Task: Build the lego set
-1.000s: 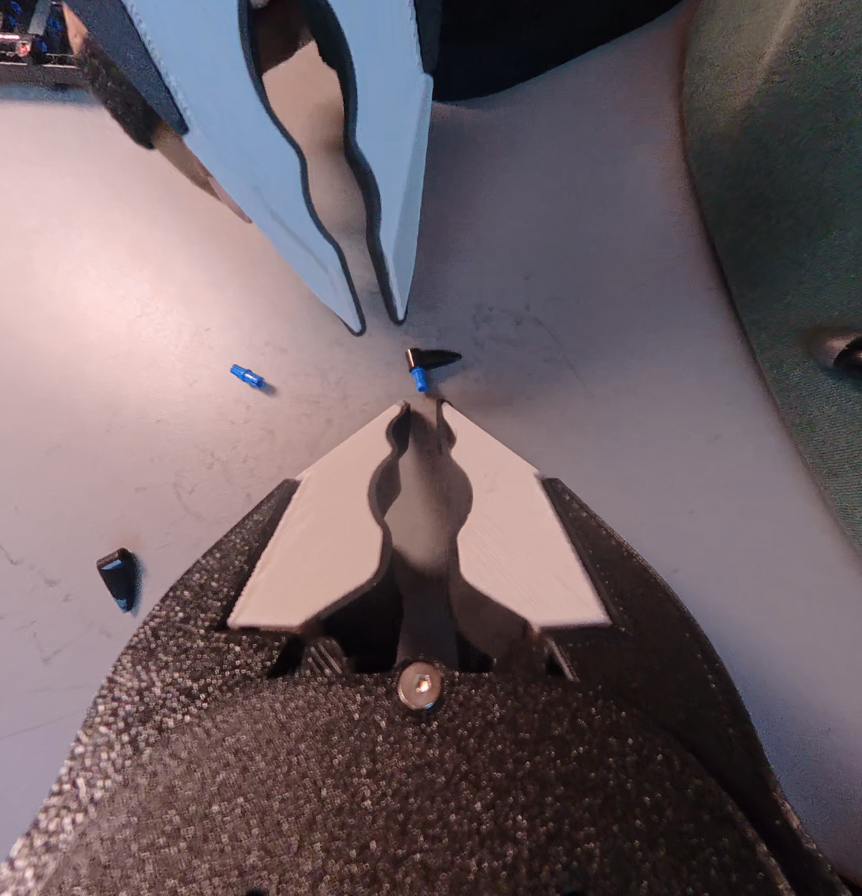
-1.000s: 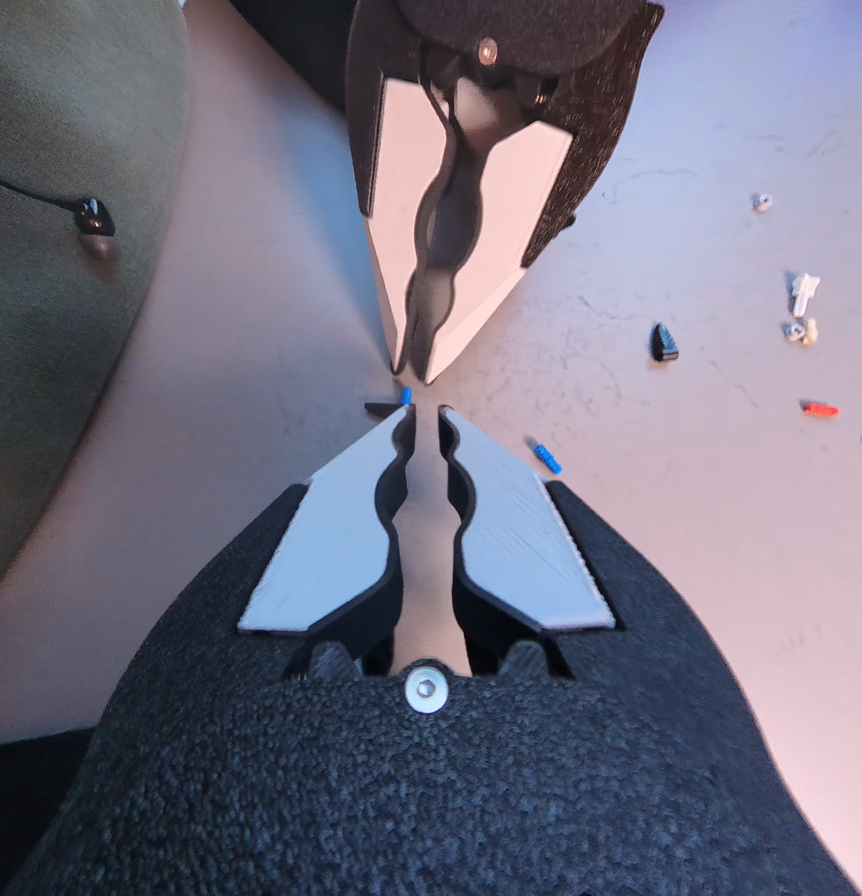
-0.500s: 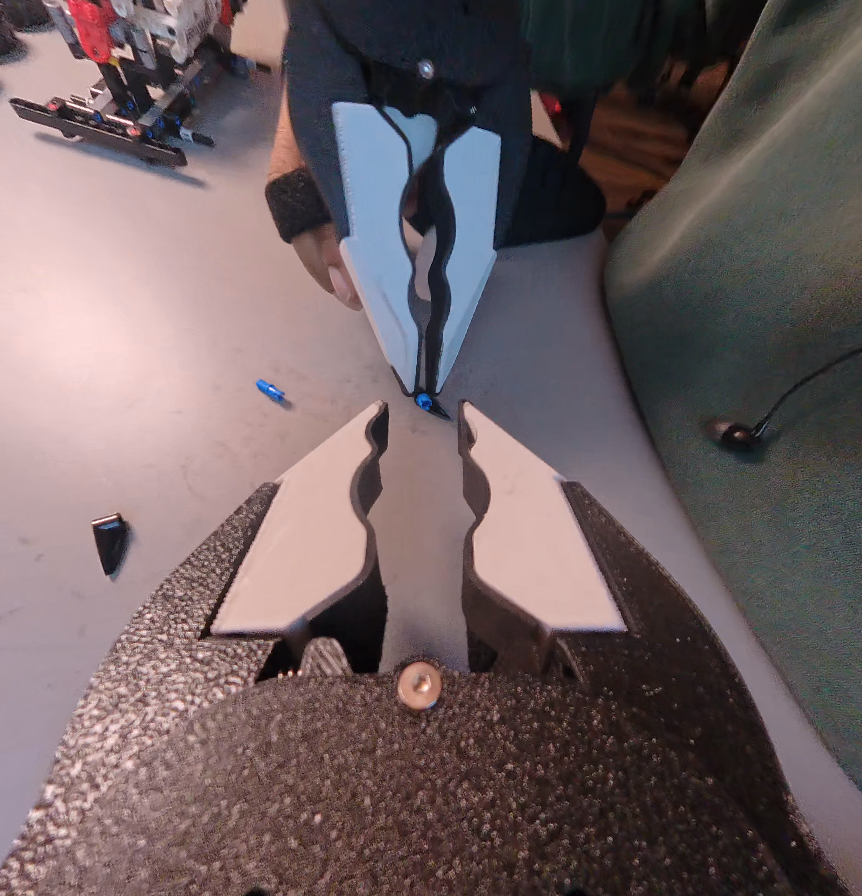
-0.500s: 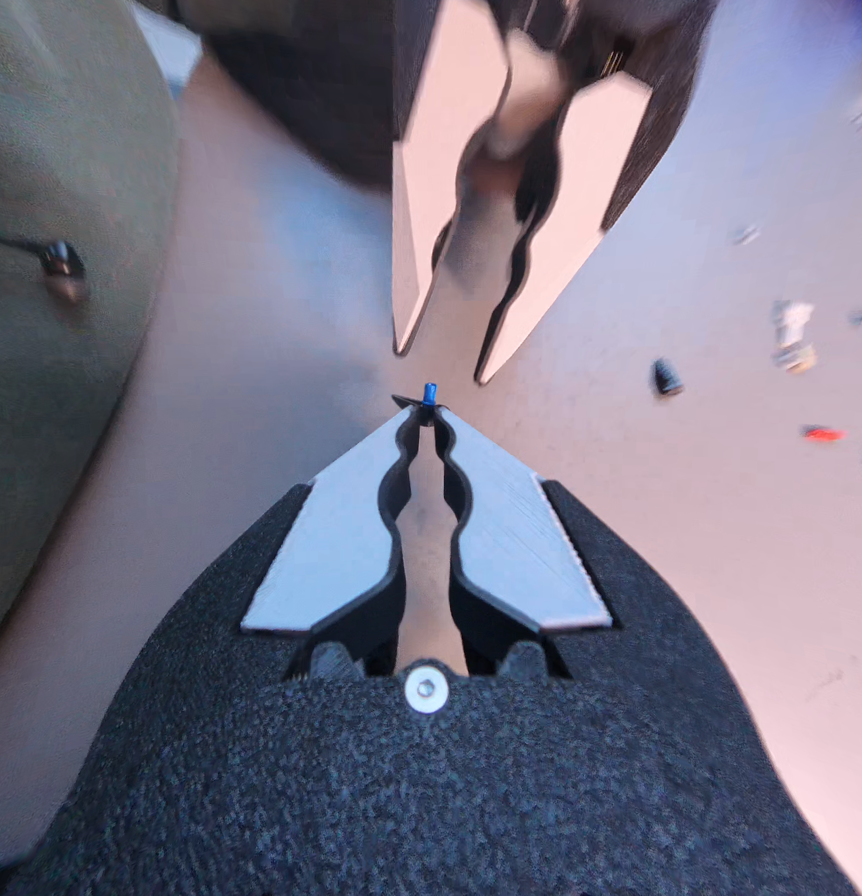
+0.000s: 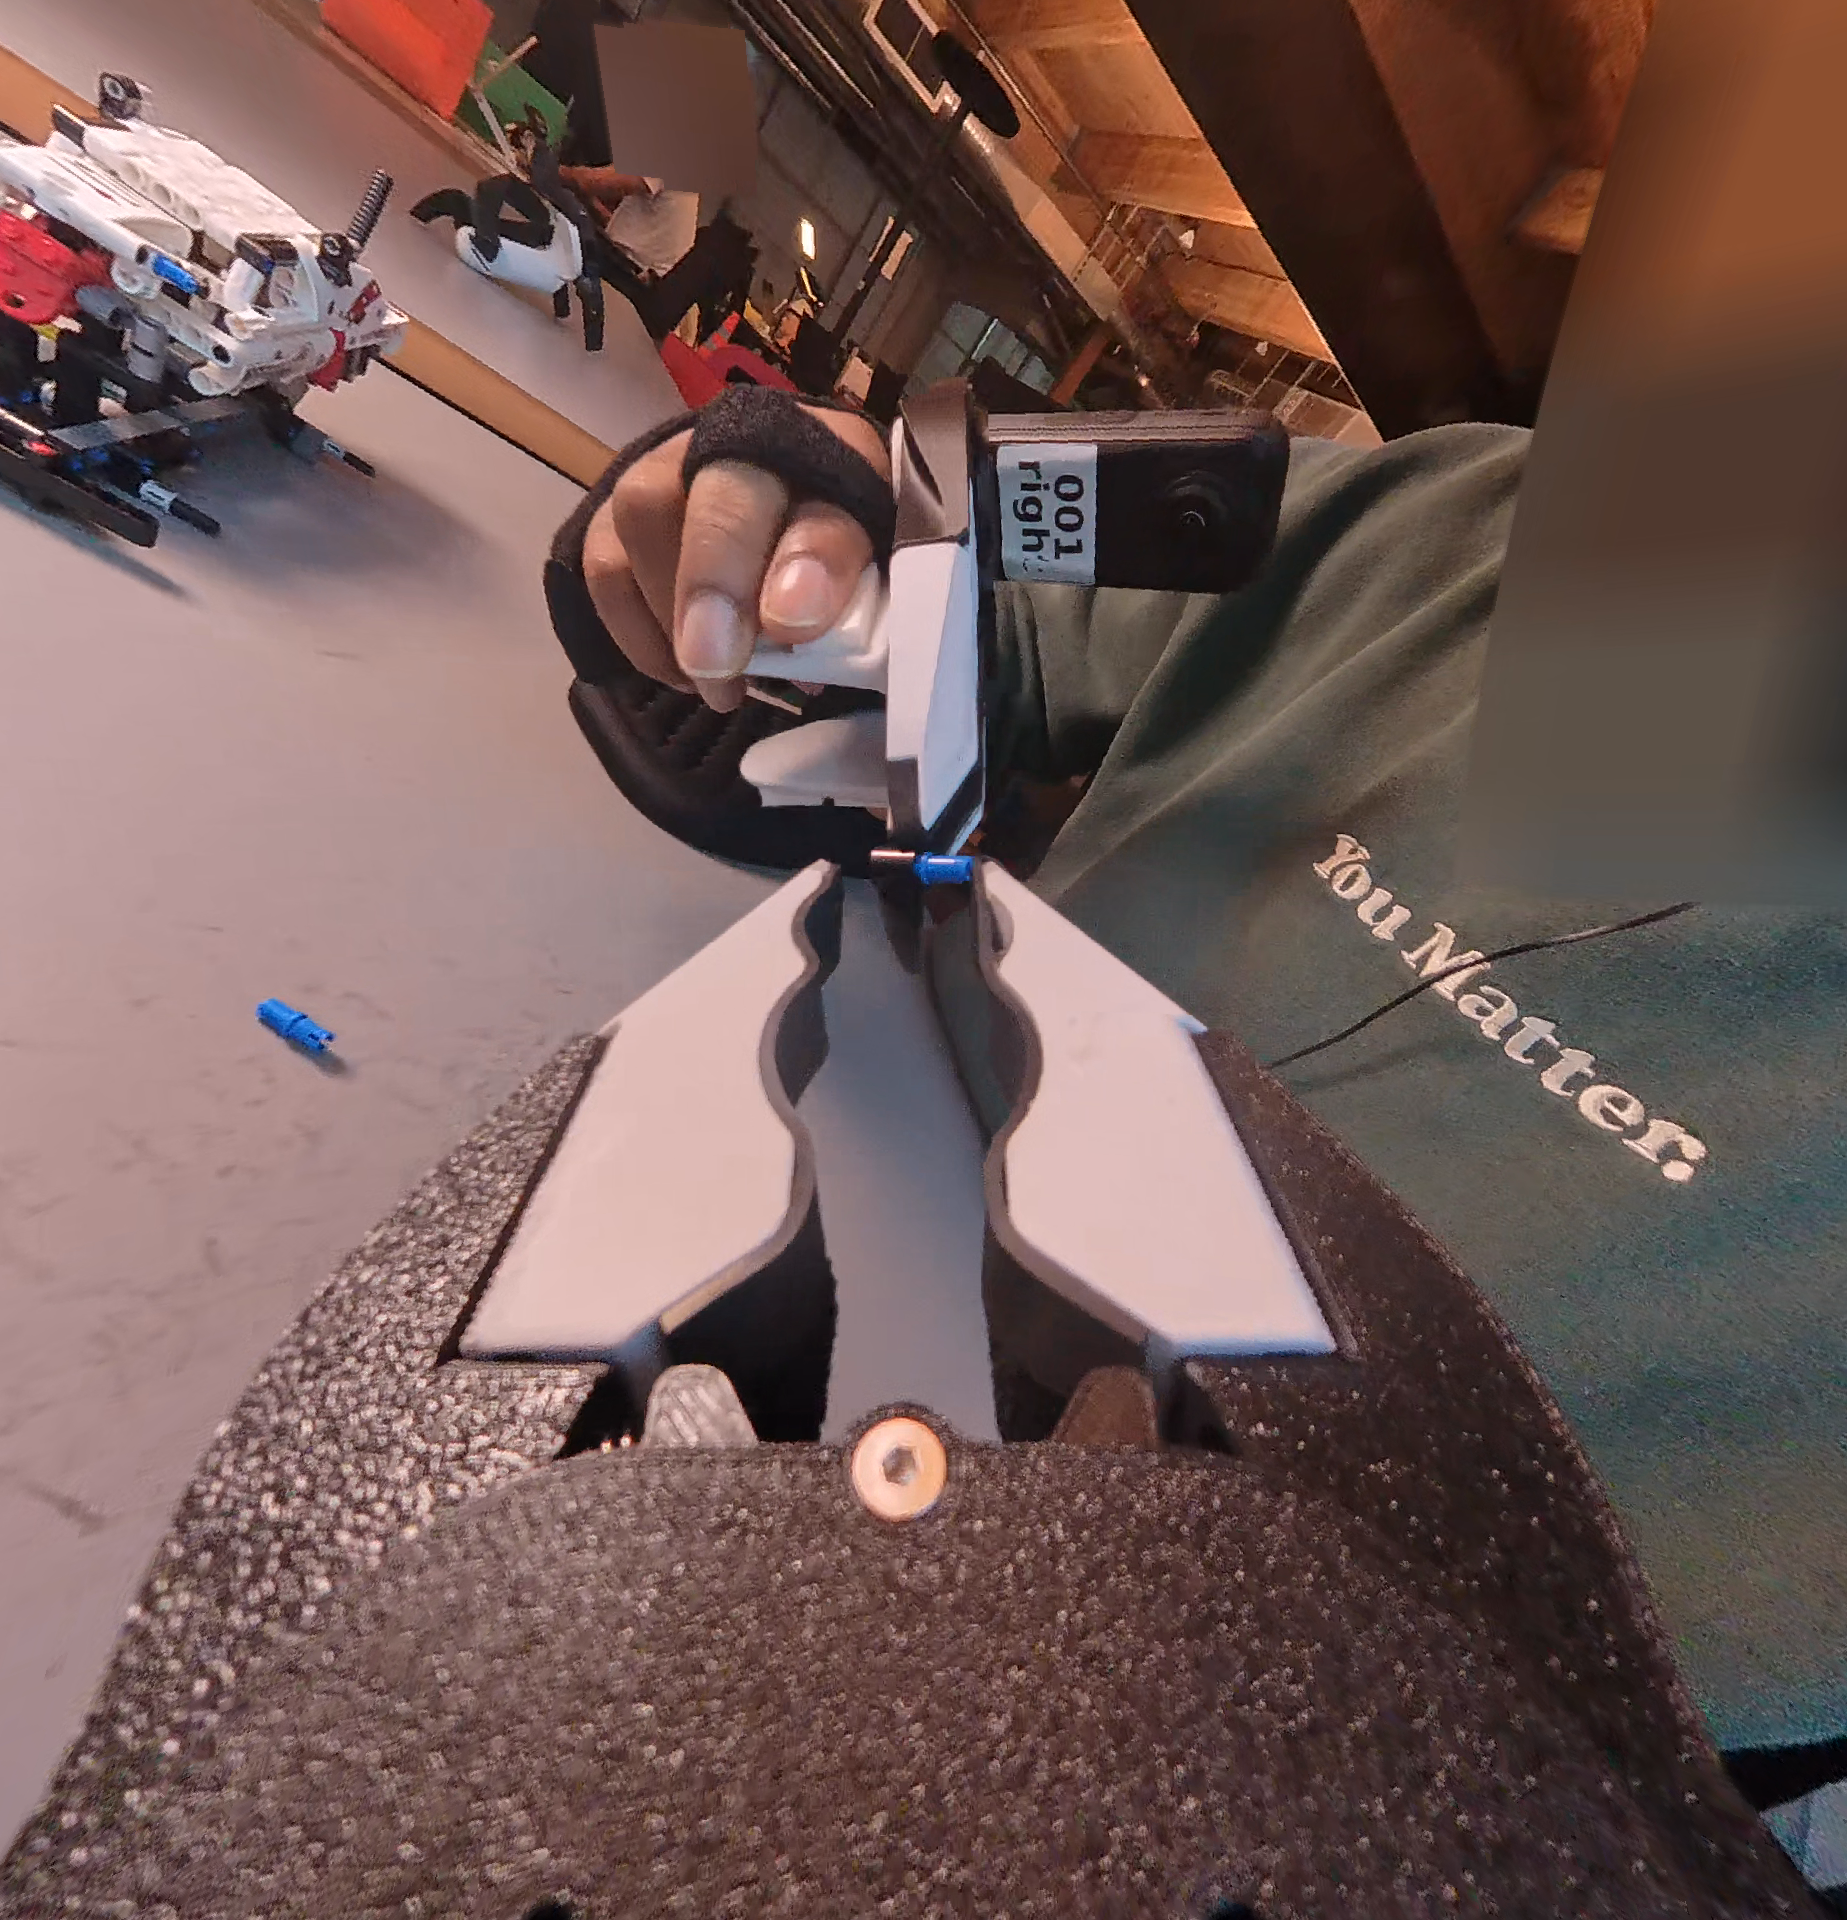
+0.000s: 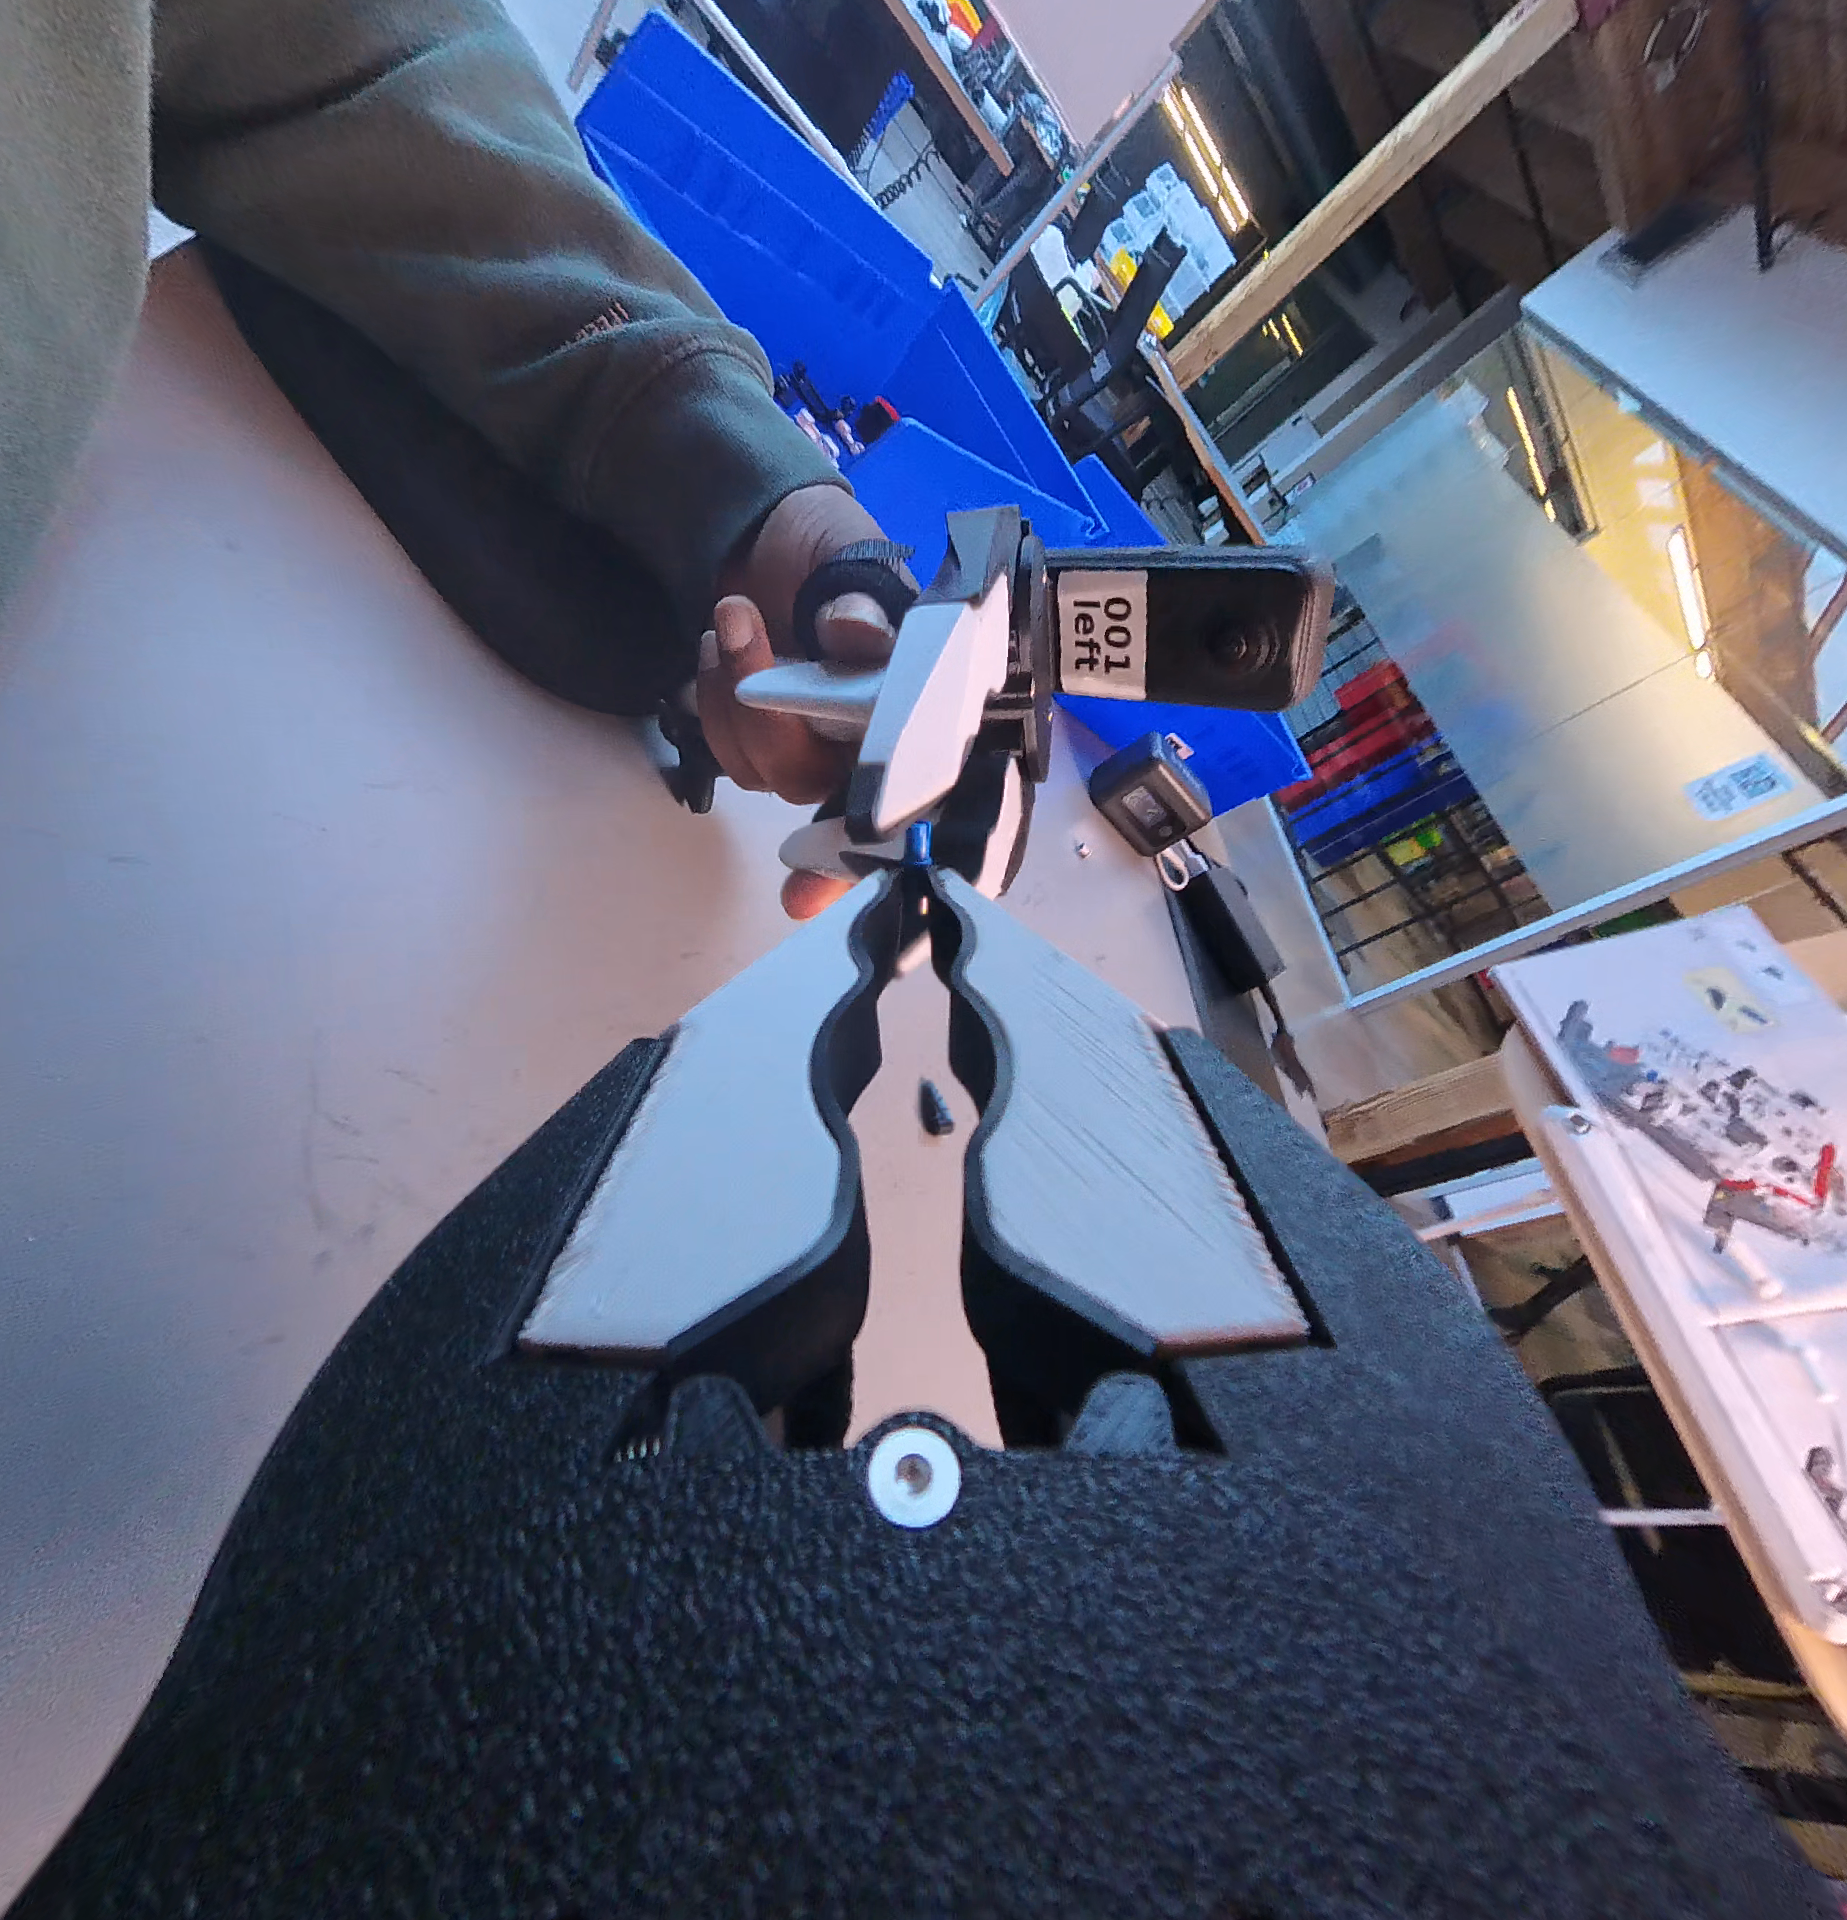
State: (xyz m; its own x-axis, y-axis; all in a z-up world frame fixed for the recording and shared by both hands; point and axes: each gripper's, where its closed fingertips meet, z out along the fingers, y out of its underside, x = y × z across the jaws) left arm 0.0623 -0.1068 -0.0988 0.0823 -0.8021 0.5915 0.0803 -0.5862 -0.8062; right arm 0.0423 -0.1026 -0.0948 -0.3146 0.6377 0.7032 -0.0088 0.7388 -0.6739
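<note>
My right gripper (image 6: 911,885) is shut on a small black lego piece with a blue pin (image 6: 917,840) sticking out past its tips, held up above the table. In the left wrist view the same black piece and blue pin (image 5: 921,865) sit at the right gripper's tips (image 5: 927,844), level with my left gripper (image 5: 908,878). The left gripper is open, with one fingertip on each side of the pin and a clear gap around it. The left gripper also shows side-on in the right wrist view (image 6: 854,831), just beyond the pin.
A white, red and black lego model (image 5: 171,281) stands far left on the grey table (image 5: 223,779). A loose blue pin (image 5: 293,1025) lies on it. Below the right gripper lies a small black piece (image 6: 934,1107). An instruction booklet (image 6: 1729,1143) and blue bins (image 6: 898,343) are to the right. The person's green sweatshirt (image 5: 1418,987) is close. My left and right fingertips are right by each other.
The right gripper closed on the black piece with the blue pin and lifted it off the table. The left gripper opened and rose with it. Both views now tilt up.
</note>
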